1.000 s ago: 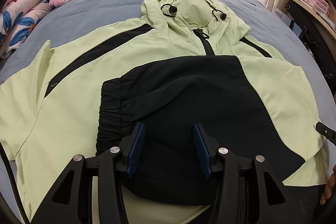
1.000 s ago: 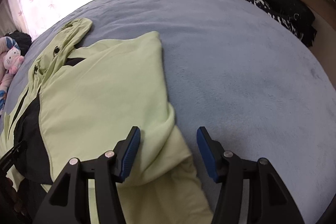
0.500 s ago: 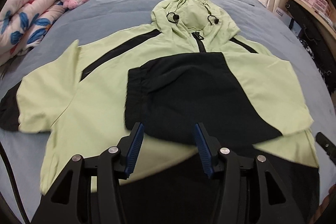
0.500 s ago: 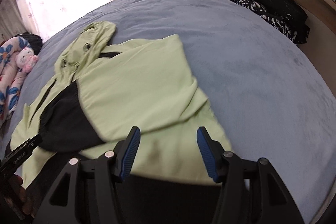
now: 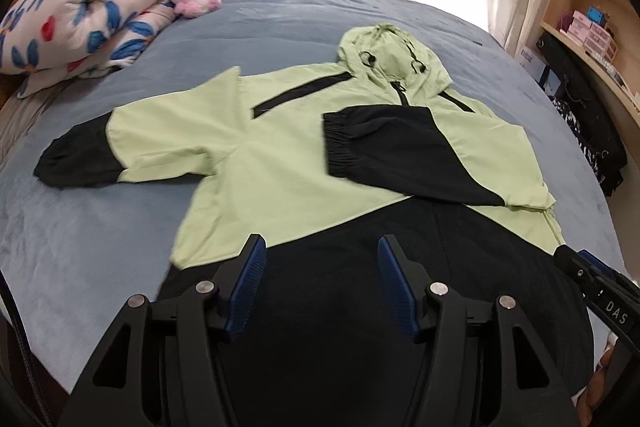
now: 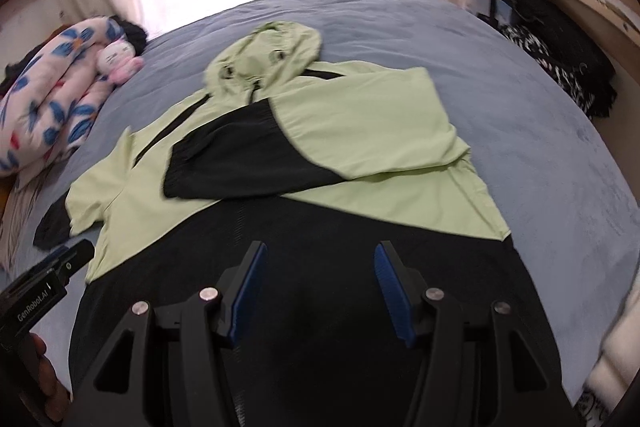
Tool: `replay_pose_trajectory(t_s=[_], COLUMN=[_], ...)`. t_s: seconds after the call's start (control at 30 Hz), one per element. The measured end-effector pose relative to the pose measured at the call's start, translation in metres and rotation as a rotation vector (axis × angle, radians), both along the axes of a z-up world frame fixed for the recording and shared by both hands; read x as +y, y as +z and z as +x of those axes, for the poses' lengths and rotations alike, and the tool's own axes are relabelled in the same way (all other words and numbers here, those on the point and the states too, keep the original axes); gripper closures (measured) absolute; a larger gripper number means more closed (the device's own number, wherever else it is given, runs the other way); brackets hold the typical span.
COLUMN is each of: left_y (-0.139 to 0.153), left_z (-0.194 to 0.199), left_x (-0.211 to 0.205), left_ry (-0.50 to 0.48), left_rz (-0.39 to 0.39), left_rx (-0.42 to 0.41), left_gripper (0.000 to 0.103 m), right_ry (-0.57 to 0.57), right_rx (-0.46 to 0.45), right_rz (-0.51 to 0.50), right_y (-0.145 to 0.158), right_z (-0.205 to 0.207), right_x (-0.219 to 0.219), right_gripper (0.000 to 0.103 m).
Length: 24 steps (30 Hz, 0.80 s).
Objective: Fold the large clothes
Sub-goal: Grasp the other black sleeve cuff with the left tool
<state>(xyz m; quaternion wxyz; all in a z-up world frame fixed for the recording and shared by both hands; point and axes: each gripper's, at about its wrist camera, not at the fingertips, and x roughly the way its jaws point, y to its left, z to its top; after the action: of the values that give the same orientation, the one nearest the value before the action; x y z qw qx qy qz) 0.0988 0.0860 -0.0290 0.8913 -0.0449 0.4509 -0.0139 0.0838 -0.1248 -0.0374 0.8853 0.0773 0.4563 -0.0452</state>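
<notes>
One light-green and black hooded jacket lies flat on the blue-grey bed, ahead of both claws. The left gripper is opening, nothing between its pads; the right gripper stands apart, empty. Only the left view shows the outstretched sleeve's black cuff fully.

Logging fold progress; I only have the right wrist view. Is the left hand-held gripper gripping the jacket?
Observer: No. The left hand-held gripper has its jaws opening, nothing between them; the jacket lies beneath, black hem nearest.
Operator: The far sleeve is half cut off here. Folded in?
Observer: No, the far sleeve lies spread sideways on the blue bed, black cuff outermost.
Operator: Hood cords?
Observer: Both black cord stoppers show on the hood.
</notes>
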Motion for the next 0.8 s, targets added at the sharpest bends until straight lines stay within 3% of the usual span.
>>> replay_pose_trajectory(t_s=[0.4, 0.63, 0.8], left_y=[0.008, -0.016, -0.044], left_z=[-0.041, -0.039, -0.015], left_x=[0.104, 0.205, 0.279], left_ry=[0.099, 0.234, 0.313], left_rz=[-0.038, -0.095, -0.161], left_rx=[-0.038, -0.020, 0.002], left_gripper=[0.045, 0.044, 0.044], right_ry=[0.145, 0.262, 0.321], right_rx=[-0.034, -0.070, -0.088], right_rz=[-0.048, -0.043, -0.060], right_y=[0.013, 0.008, -0.003], right_z=[-0.006, 0.016, 0.041], right_x=[0.104, 0.181, 0.226], right_gripper=[0.046, 0.046, 0.046])
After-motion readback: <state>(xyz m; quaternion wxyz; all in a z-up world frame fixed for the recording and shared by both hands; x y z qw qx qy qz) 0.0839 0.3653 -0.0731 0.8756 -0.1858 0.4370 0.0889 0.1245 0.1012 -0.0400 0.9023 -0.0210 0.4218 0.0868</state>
